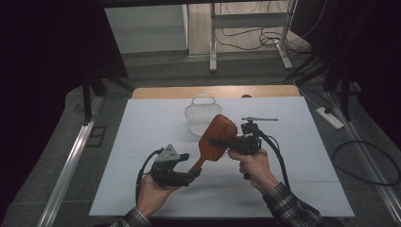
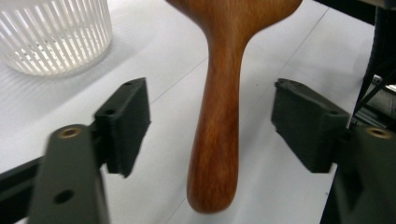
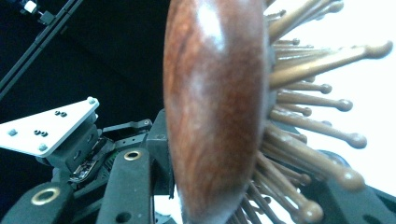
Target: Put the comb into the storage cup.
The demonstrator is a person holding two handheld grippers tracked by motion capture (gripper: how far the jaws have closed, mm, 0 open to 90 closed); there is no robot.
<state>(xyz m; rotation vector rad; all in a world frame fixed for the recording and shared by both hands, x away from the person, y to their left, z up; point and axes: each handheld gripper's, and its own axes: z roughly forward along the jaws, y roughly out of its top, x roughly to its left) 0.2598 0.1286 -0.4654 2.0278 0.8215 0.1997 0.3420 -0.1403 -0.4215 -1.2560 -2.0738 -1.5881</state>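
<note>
Presently, the wooden hairbrush is held off the counter, above its middle, with its oval head up and away from the person and its handle slanting down toward the left hand. In the high view its smooth back faces the camera. In the right gripper view the brush head stands edge-on, the polished back on one side and the ball-tipped wooden bristles spreading out on the other.

The right claw is clamped on the brush head, one jaw against the back and the other on the bristle side. The right hand grips the tool from below, and its cable loops off to the right.

The left claw sits at the lower end of the handle. In the left gripper view the handle passes between the two jaws with a clear gap on each side; neither pad touches the wood. The jaws stand wide apart and bear no load. The left hand supports that tool from beneath.

A white slatted plastic basket stands on the counter behind the brush, toward the far edge. It is upright, with its handle raised. The counter surface is white, with a wooden strip along the far edge.
</note>
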